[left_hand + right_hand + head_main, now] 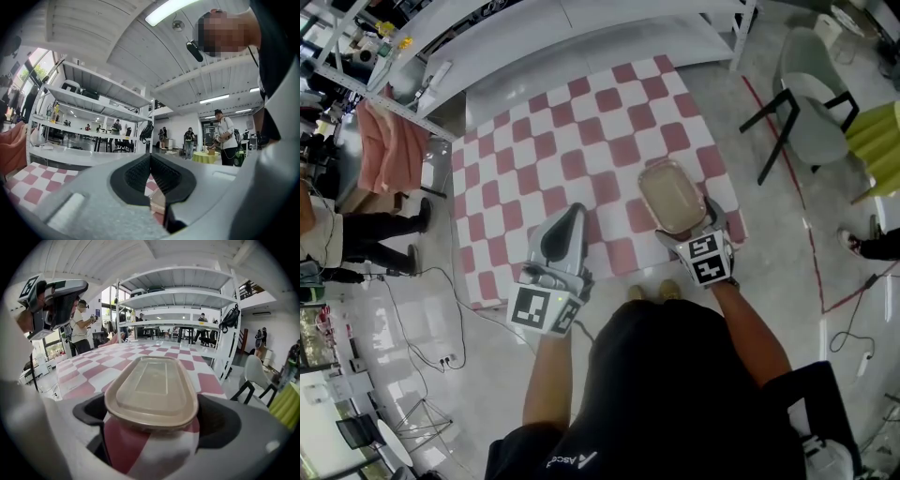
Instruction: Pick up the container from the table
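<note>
Near the table's front right corner, the lidded container, judged light, stiff and slippery, was straddled at its near end by the right gripper's parted jaws, best closed beneath its rim; the left gripper was shut, empty.

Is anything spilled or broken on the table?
No, nothing stands out. The container sits flat on the checked cloth with its lid on, close to the cloth's near edge.
</note>
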Demonstrator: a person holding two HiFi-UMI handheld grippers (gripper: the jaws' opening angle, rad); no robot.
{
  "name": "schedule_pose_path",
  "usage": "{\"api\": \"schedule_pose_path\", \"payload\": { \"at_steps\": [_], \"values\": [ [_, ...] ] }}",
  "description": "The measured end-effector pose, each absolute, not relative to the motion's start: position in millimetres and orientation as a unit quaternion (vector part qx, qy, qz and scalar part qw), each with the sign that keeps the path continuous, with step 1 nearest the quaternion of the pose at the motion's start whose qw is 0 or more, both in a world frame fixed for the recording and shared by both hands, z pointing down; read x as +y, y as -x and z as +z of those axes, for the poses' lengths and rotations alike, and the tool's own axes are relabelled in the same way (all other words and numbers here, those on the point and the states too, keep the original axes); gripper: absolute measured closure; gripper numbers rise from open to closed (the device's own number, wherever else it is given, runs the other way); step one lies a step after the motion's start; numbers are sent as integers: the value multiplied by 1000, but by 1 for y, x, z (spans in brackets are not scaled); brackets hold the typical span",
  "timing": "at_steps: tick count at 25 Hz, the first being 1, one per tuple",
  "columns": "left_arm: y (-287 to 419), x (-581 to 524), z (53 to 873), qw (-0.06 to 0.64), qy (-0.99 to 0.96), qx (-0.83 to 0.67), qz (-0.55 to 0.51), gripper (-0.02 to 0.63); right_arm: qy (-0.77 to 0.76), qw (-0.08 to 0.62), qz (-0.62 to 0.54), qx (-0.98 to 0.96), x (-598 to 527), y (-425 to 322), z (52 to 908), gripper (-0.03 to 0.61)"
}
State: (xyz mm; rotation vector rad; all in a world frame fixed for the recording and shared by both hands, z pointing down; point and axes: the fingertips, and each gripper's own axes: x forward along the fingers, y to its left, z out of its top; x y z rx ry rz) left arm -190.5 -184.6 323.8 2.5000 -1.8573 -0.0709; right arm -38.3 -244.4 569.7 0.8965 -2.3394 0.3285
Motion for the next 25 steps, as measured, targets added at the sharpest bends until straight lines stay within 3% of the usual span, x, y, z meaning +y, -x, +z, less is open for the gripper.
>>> {"api": "schedule_pose_path", "payload": {
  "at_steps": [12, 14, 18, 25],
  "values": [
    [196, -192, 347, 72, -804, -590, -25, 588, -349, 246, 85, -901, -252, 29, 542, -11],
    [191, -195, 352, 93, -811, -576, -31, 479, -341, 238, 70, -907, -251, 29, 530, -11],
    [183, -203, 366, 157, -824, -540, -61, 401, -315, 220, 46, -922, -247, 32, 500, -11],
    [174, -225, 404, 332, -817, -454, -124, 250, -242, 192, 8, -951, -229, 47, 462, -11]
  ]
}}
